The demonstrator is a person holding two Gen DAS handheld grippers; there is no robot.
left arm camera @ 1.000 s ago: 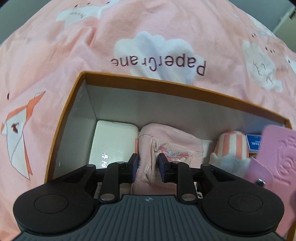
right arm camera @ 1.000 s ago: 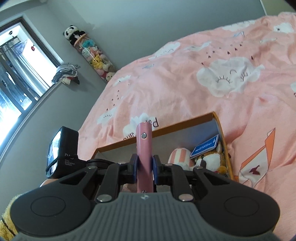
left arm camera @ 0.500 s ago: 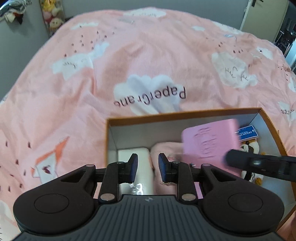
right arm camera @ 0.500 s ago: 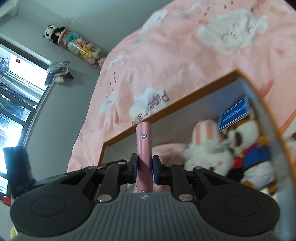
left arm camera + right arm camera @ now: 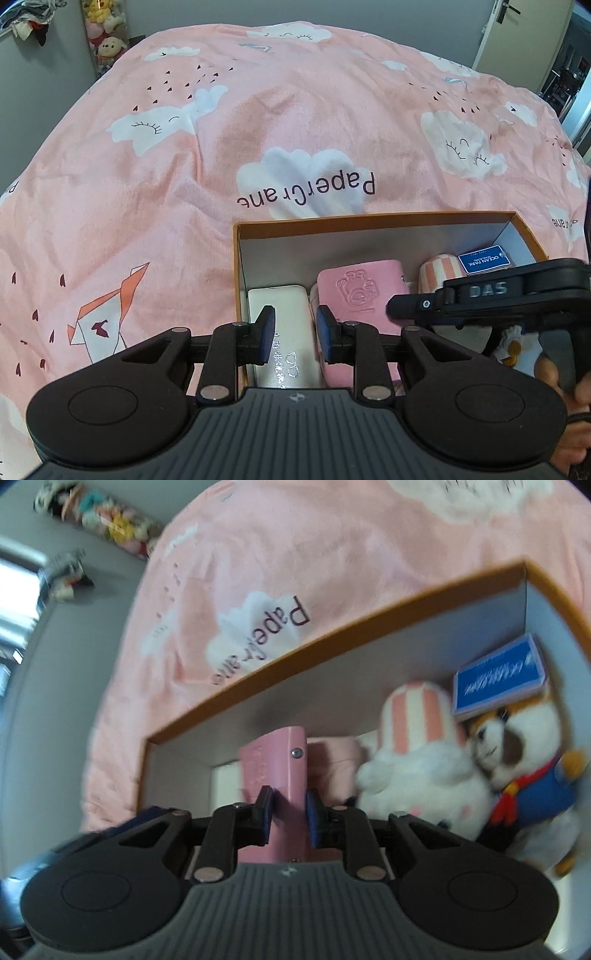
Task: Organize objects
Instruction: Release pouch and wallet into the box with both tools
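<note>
An orange-rimmed cardboard box (image 5: pixel 369 218) lies on the pink bed; it also shows in the right wrist view (image 5: pixel 332 635). My right gripper (image 5: pixel 289 812) is shut on a pink embossed wallet (image 5: pixel 280 775) and holds it low inside the box. In the left wrist view the wallet (image 5: pixel 360 291) lies over a pink garment, with the right gripper (image 5: pixel 410 308) at its right edge. My left gripper (image 5: pixel 294 332) is open and empty above the box's near left corner, over a white case (image 5: pixel 284 317).
The box also holds a striped plush (image 5: pixel 421 746), a brown-and-white plush in blue (image 5: pixel 524 760) and a blue card box (image 5: pixel 498 679). The pink cloud-print bedspread (image 5: pixel 258 129) surrounds the box. Grey walls and a door stand beyond the bed.
My right gripper has carried the pink wallet down into the box, over the pink garment. My left gripper has pulled up and back out of the box.
</note>
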